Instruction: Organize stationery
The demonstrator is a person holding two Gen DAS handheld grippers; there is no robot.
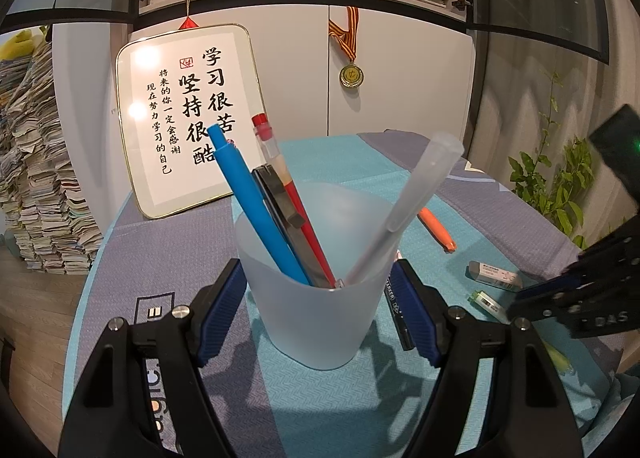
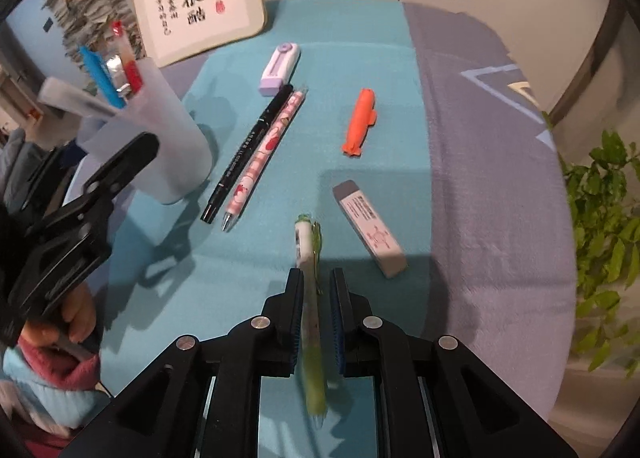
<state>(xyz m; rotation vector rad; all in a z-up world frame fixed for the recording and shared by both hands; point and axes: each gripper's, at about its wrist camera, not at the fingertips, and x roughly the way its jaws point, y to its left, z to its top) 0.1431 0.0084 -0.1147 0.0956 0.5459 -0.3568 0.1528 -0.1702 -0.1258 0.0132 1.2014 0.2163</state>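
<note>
Legible writing first: I read "MARKER" on the black marker (image 1: 397,304) lying by my left gripper's right finger. The framed calligraphy board (image 1: 188,118) carries large Chinese characters with a red seal. The white eraser (image 2: 370,228) has a printed sleeve, text too small to read. A barcode label shows on the green pen (image 2: 310,278).

Left gripper (image 1: 324,298): jaws set wide around the frosted cup (image 1: 320,310), blue pads pressing its sides, so I am gripping the cup. It stands upright on the teal mat (image 2: 360,38) and holds a blue pen (image 1: 248,198), a red pen (image 1: 288,194), a dark pen and a translucent one (image 1: 408,210).

Right gripper (image 2: 314,290): jaws narrow, clamped on the green pen, which runs lengthwise between the pads, its labelled end sticking out ahead of the tips, lifted off the mat.

Still loose on the mat: black marker beside a pink patterned pen (image 2: 264,154), a lilac correction tape (image 2: 280,68), an orange pen (image 2: 359,122), and the eraser just right of my right gripper's tips.
</note>
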